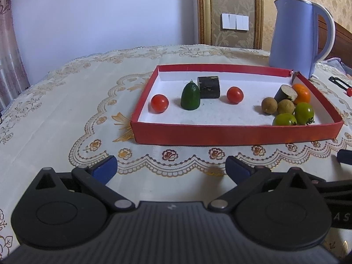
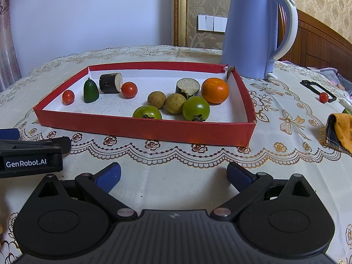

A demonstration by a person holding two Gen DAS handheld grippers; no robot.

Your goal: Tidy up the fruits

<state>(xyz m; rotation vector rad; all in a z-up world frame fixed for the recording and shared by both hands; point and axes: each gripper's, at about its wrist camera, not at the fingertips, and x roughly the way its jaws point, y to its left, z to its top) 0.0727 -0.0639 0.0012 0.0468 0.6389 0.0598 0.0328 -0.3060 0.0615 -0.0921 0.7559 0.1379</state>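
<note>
Both claws, left gripper (image 1: 171,168) and right gripper (image 2: 173,175), hang spread and empty over the tablecloth (image 2: 176,189) just short of the tray (image 2: 140,128). Most fruit already lies inside, clustered right; one red tomato (image 2: 323,97) sits well apart, likely left to fetch.
</note>
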